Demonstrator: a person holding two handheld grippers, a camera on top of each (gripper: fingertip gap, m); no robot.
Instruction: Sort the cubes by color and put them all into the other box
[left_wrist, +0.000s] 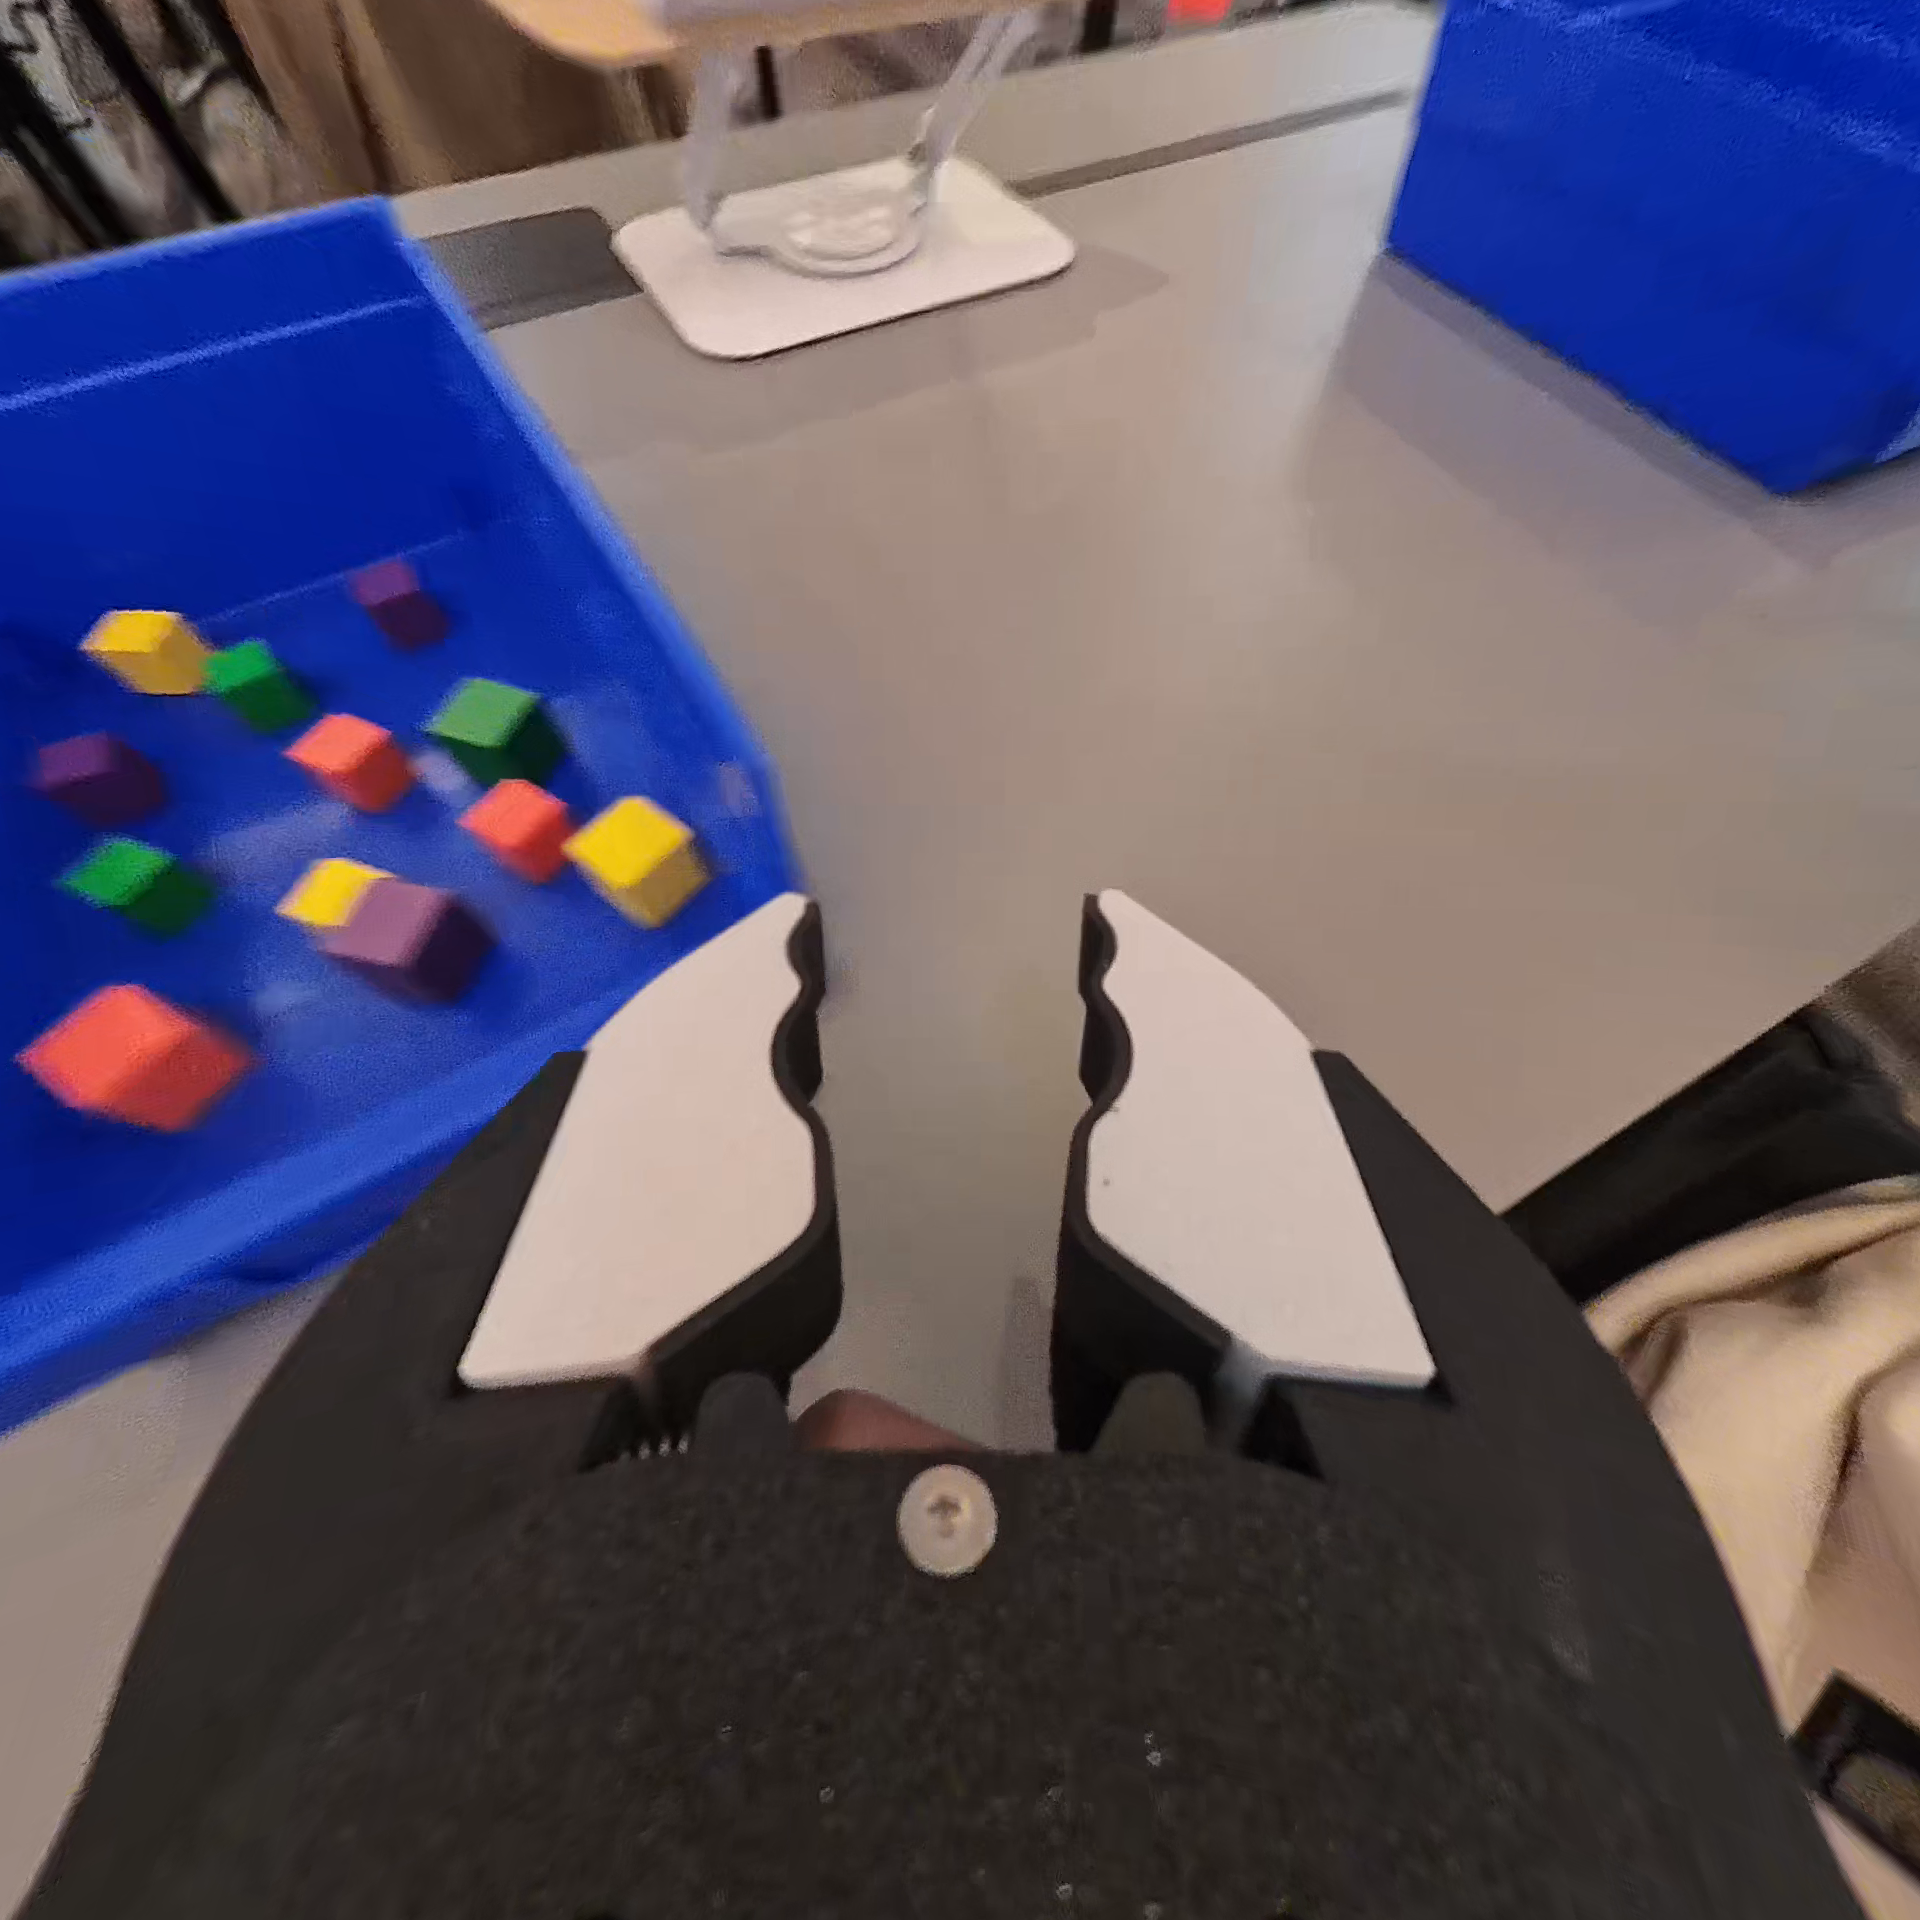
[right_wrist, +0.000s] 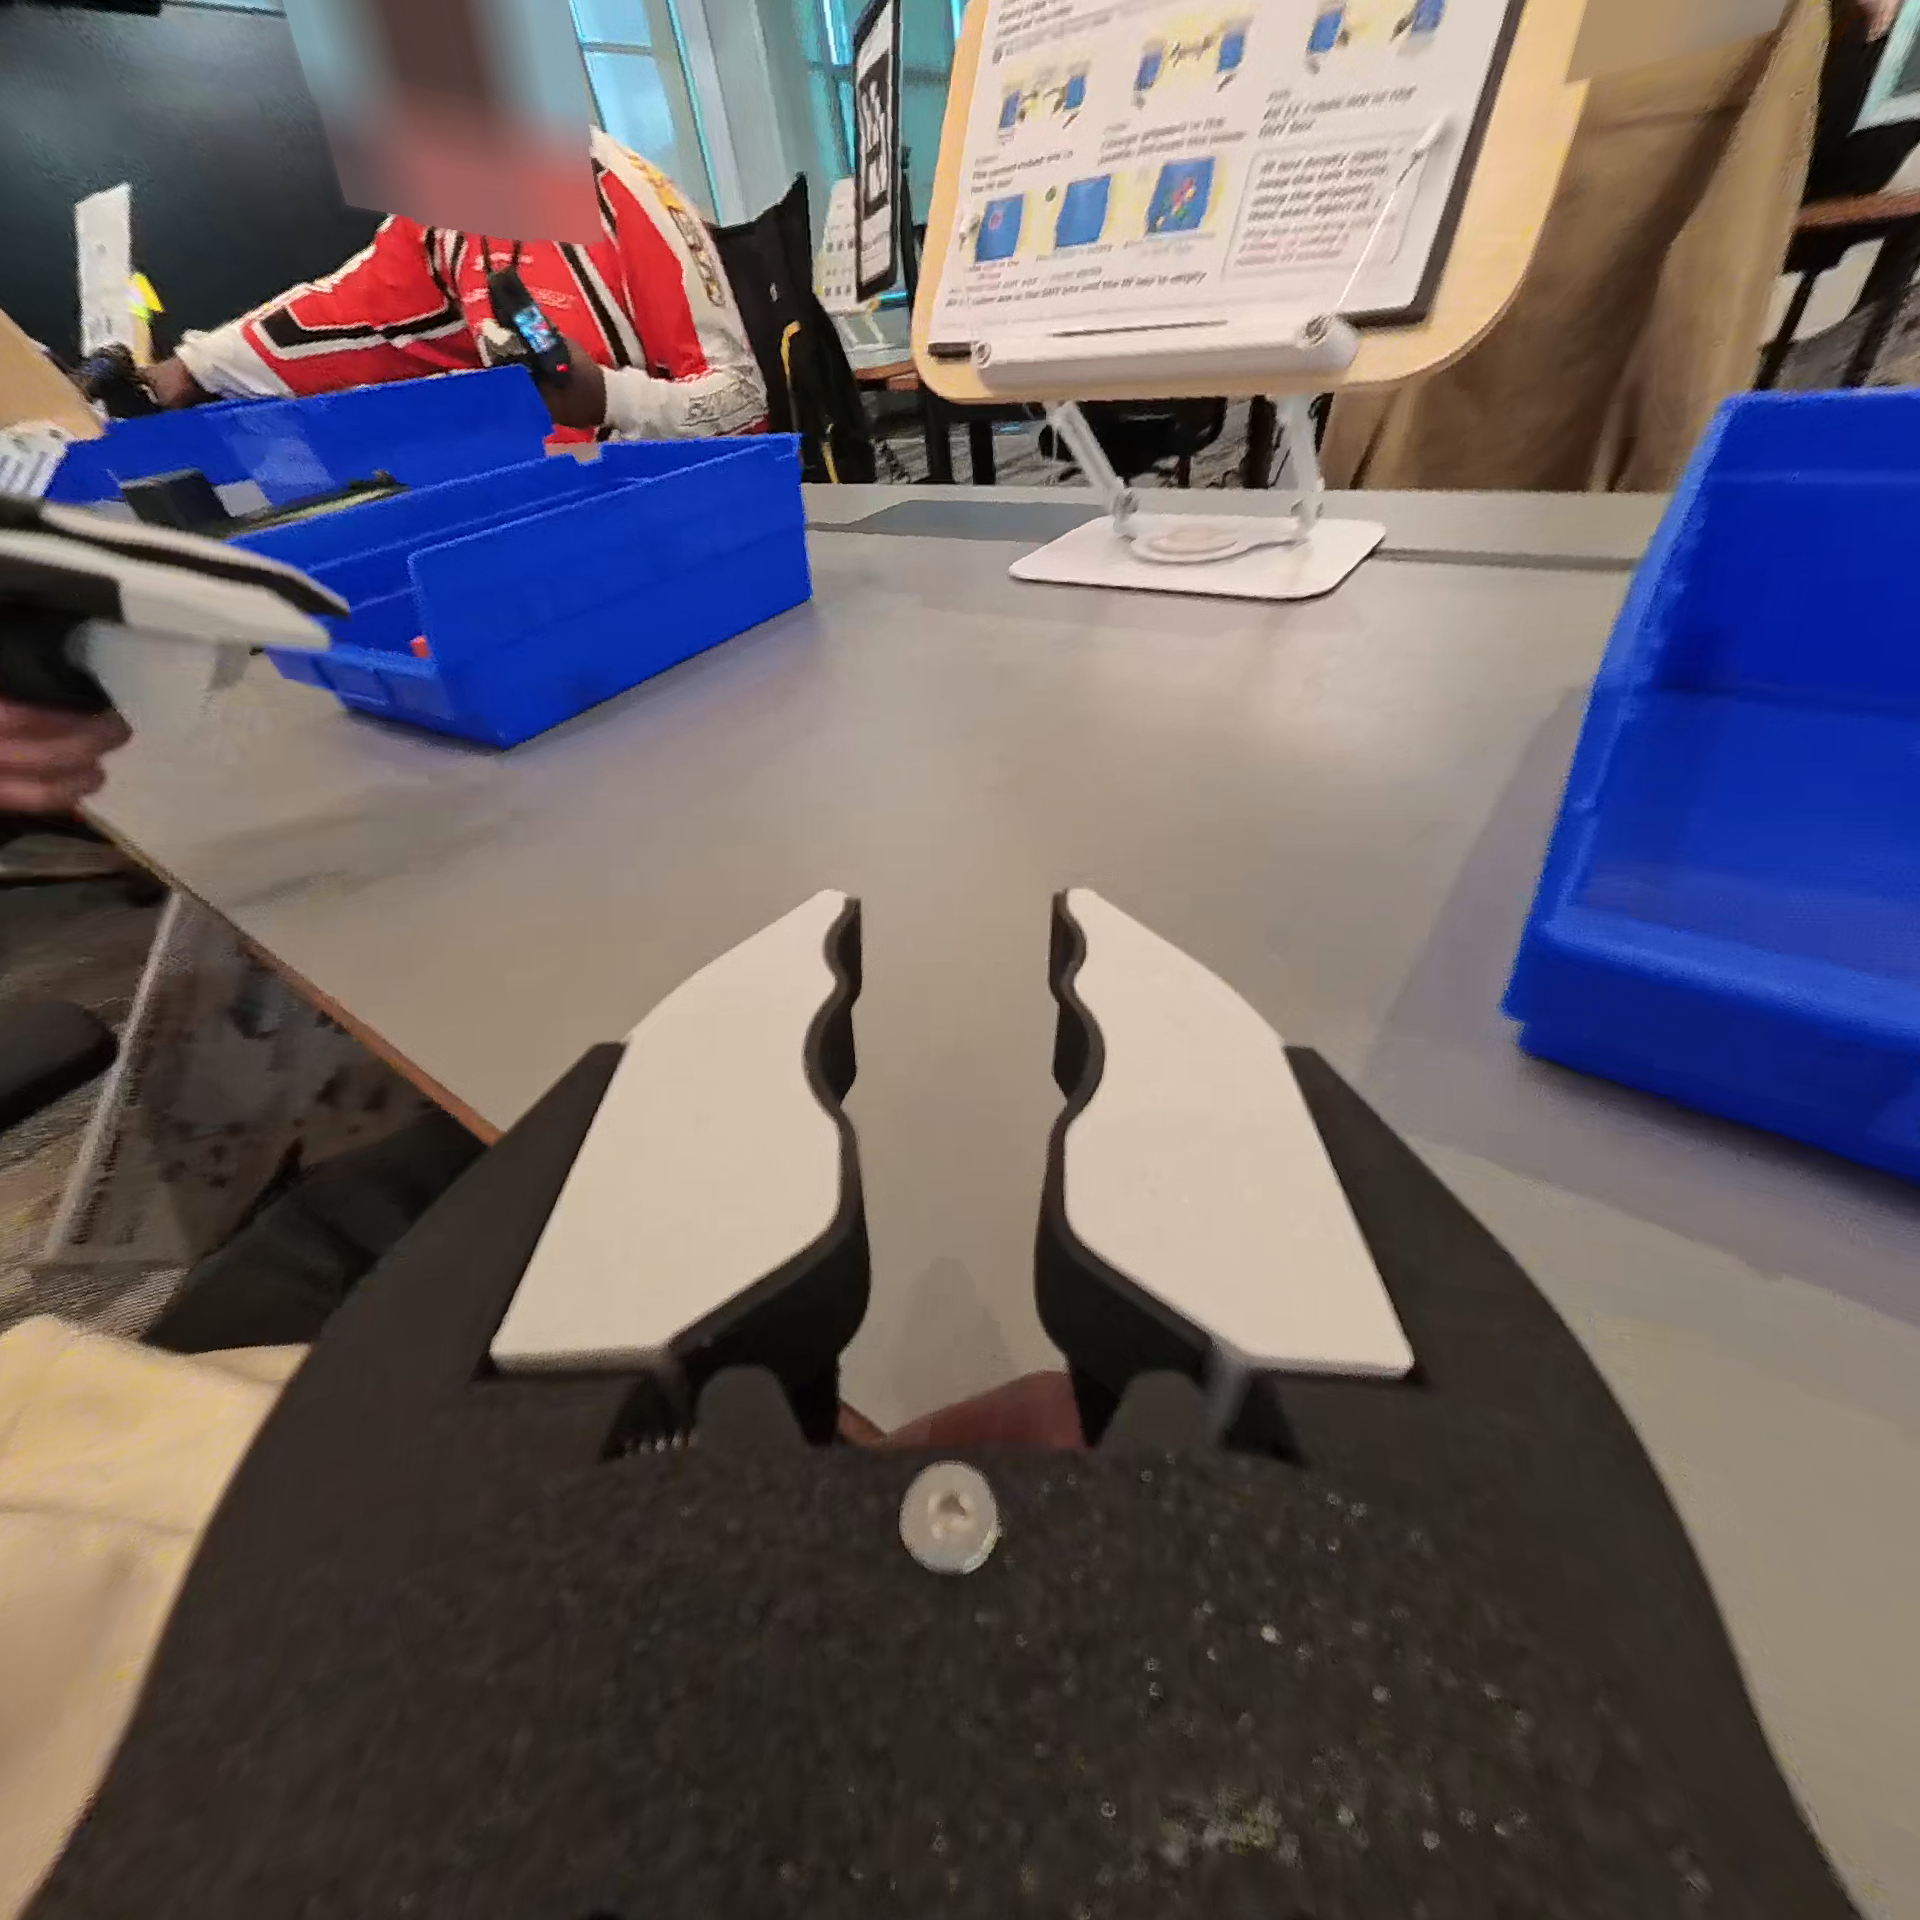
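We find the cubes (left_wrist: 353, 821) loose in the left box (left_wrist: 582, 582); the other box (right_wrist: 1756, 790) sits well apart. Both the left gripper (left_wrist: 951, 925) and right gripper (right_wrist: 956, 920) hang parted, empty. We judge the cubes light, rigid; take opposite flat faces.

Bright, even indoor light; cubes (left_wrist: 353, 790) motion-blurred; wide-angle edges bend.

The box (left_wrist: 499, 436) is bright blue. Inside it lie yellow cubes (left_wrist: 636, 857), orange-red cubes (left_wrist: 133, 1055), green cubes (left_wrist: 494, 727) and purple cubes (left_wrist: 405, 935). The bench (left_wrist: 1091, 644) beside the box is plain grey. The claw (left_wrist: 951, 925) by the box has white fingers (left_wrist: 665, 1153) with black edges.
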